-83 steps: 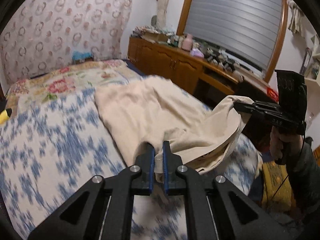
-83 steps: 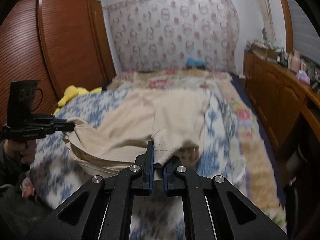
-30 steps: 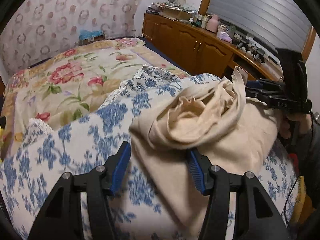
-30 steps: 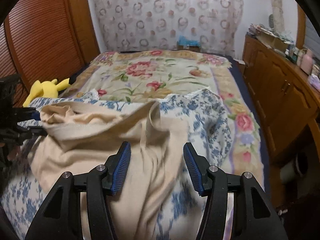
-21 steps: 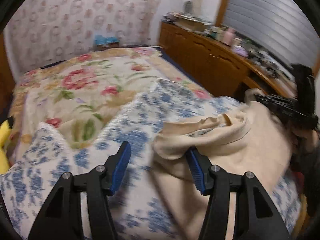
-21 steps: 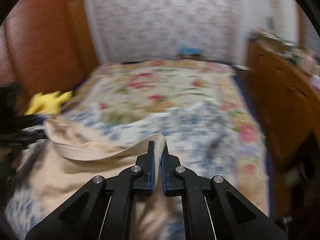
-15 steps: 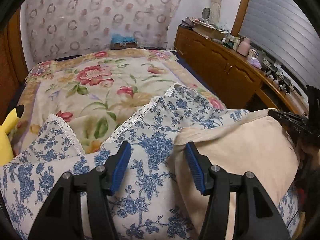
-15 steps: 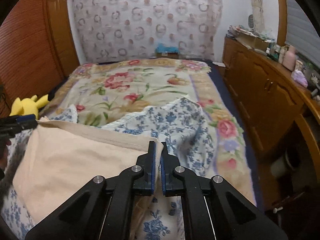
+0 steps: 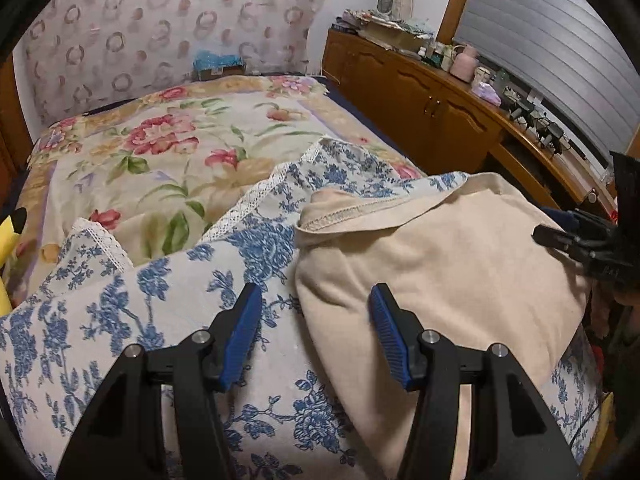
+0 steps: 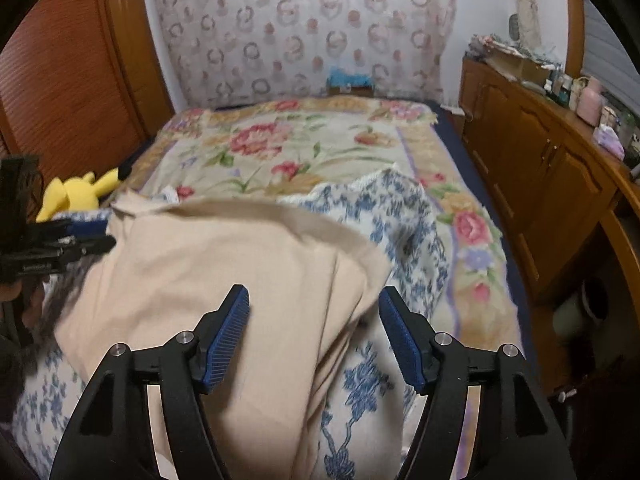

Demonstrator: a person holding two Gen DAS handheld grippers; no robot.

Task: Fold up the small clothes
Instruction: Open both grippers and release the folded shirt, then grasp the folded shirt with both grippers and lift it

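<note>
My right claw (image 10: 314,330) is opening over the folded beige cotton garment (image 10: 224,276), my left claw (image 9: 312,330) gapes empty; next, I should flatten its upturned stitched hem before refolding.

Floral bedspread (image 10: 304,148) open ahead, wooden cabinet (image 10: 532,168) hemming right

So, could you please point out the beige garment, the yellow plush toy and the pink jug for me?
Beige garment (image 9: 452,264): left wrist view, on the flat middle of the folded cloth.
Yellow plush toy (image 10: 76,194): right wrist view, on its body.
Pink jug (image 9: 466,65): left wrist view, on its side.
</note>
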